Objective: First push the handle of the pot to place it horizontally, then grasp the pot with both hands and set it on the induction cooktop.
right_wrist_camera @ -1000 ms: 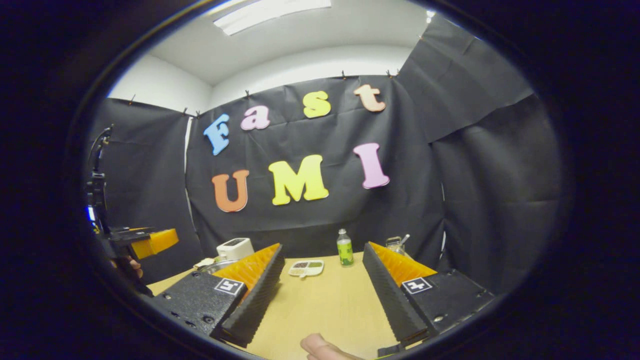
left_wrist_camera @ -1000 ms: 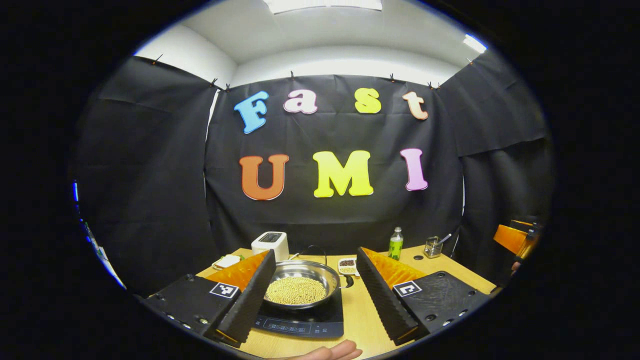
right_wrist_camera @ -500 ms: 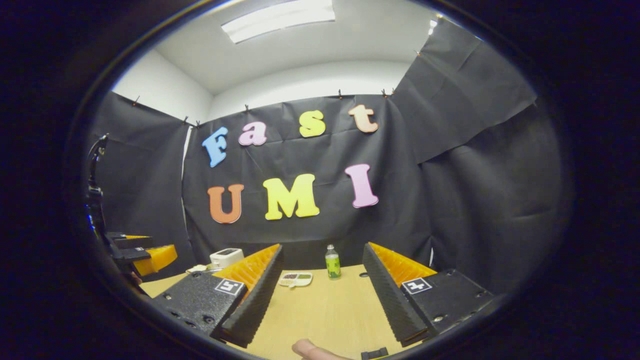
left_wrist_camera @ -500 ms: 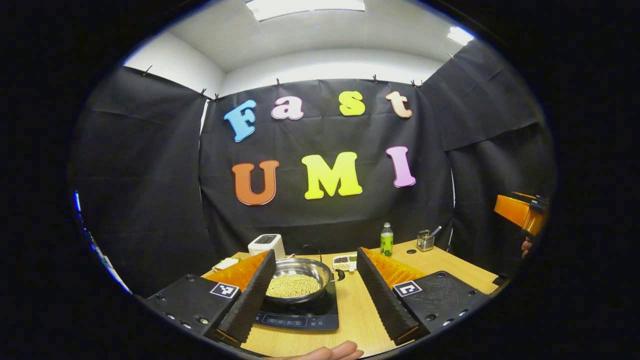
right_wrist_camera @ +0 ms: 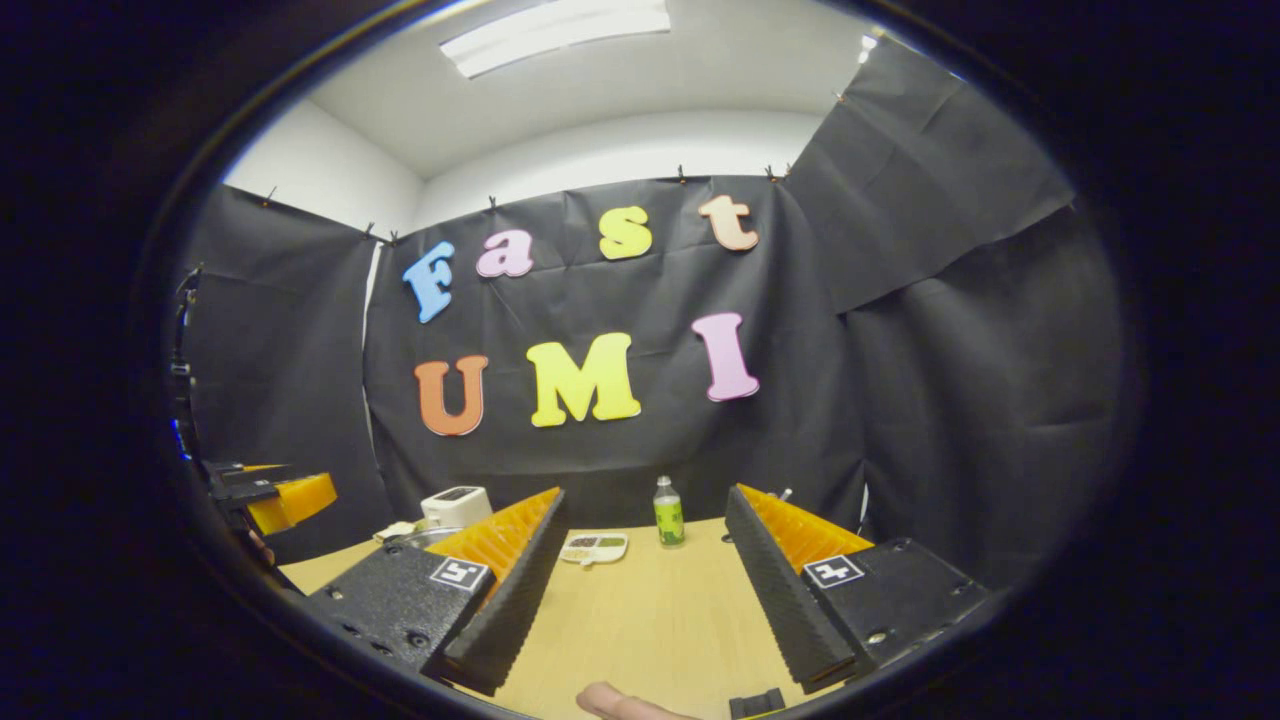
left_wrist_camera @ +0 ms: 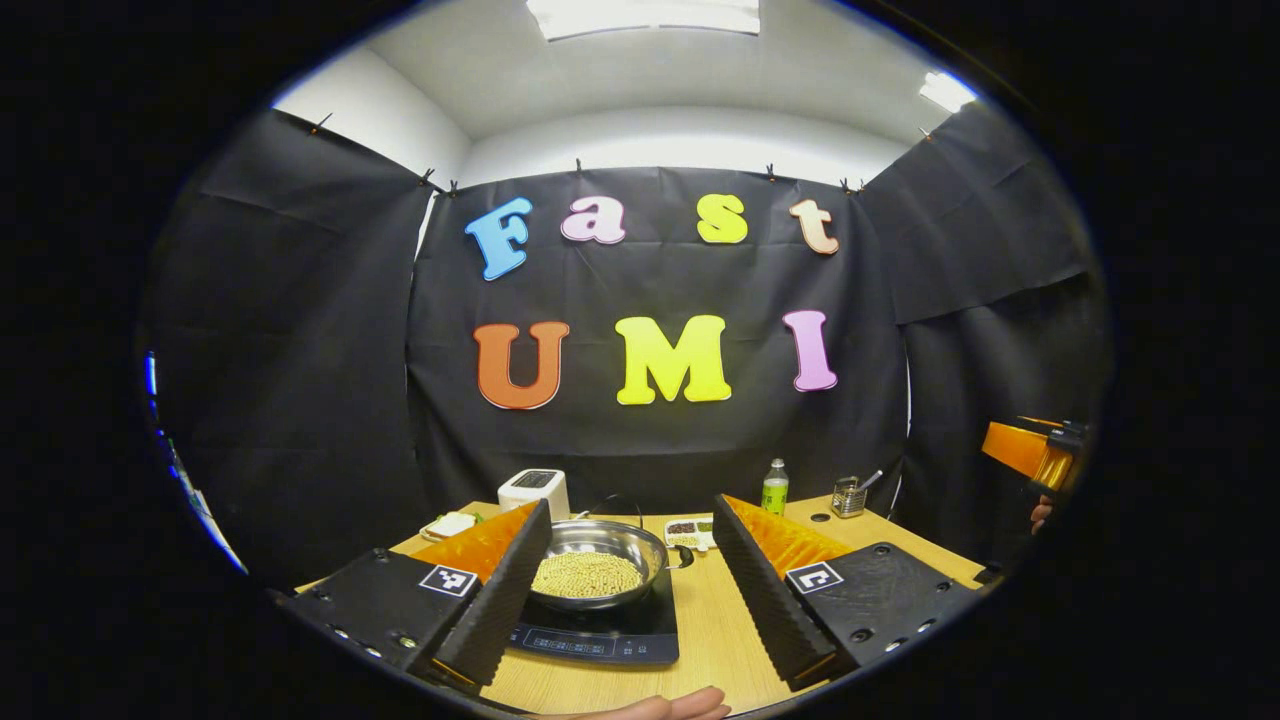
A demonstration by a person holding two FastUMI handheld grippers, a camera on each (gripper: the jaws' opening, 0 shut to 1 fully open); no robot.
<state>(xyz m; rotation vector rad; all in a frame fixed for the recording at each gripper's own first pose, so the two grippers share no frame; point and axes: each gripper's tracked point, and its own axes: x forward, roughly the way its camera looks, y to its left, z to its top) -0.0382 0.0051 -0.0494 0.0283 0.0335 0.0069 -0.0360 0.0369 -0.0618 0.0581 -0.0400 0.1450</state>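
Observation:
In the left gripper view a steel pot (left_wrist_camera: 598, 560) holding yellowish beans sits on the black induction cooktop (left_wrist_camera: 598, 640). Its thin bail handle (left_wrist_camera: 622, 500) arches over the far rim, and a small side handle (left_wrist_camera: 682, 556) points right. My left gripper (left_wrist_camera: 630, 600) is open, held back from the pot with nothing between its fingers. My right gripper (right_wrist_camera: 640, 600) is open over bare wooden table (right_wrist_camera: 640, 620), empty; the pot's rim (right_wrist_camera: 425, 538) peeks out behind its left finger. The other gripper's body (left_wrist_camera: 1030, 452) shows at the far right, held by a hand.
A white appliance (left_wrist_camera: 538, 490), a green bottle (left_wrist_camera: 774, 488), a divided snack dish (left_wrist_camera: 688, 530), a small white dish (left_wrist_camera: 450, 524) and a metal cup with utensils (left_wrist_camera: 850, 496) stand along the table's back. A fingertip (left_wrist_camera: 680, 706) shows at the bottom edge.
Both grippers stay open and have drifted slightly backward from the table, with small tilts of each view. The pot rests unmoved on the cooktop.

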